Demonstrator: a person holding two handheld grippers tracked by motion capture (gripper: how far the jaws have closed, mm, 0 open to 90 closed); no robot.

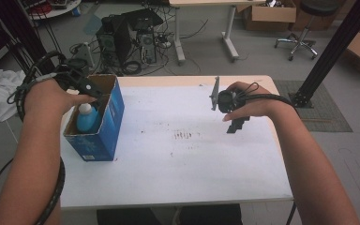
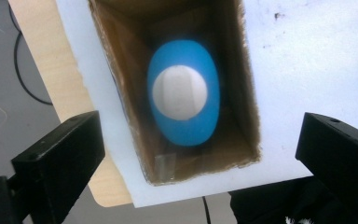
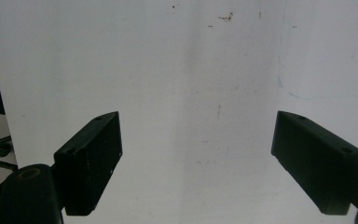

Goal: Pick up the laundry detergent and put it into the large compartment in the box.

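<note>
A blue bottle [image 1: 86, 118] with a white cap stands upright inside an open-topped blue cardboard box [image 1: 104, 136] at the left side of the white bench [image 1: 187, 159]. The left claw [image 1: 93, 93] hangs directly above the box mouth, pointing down into it. In the left gripper view its two black jaws stand wide apart on either side of the opening, with nothing pressed between them; the bottle [image 2: 183, 99] sits below, well apart from the jaws, and its round white cap faces straight up at the camera. The brown inner walls of the box [image 2: 242, 88] frame the bottle closely, which stands toward the near end of the box as the high view shows it. The right claw [image 1: 238, 123] is held over the right half of the bench, well apart from the box, pointing down at the bare surface. In the right gripper view its jaws are likewise spread wide with nothing between them, over the white bench top [image 3: 191, 70], which carries a few small dark specks.
</note>
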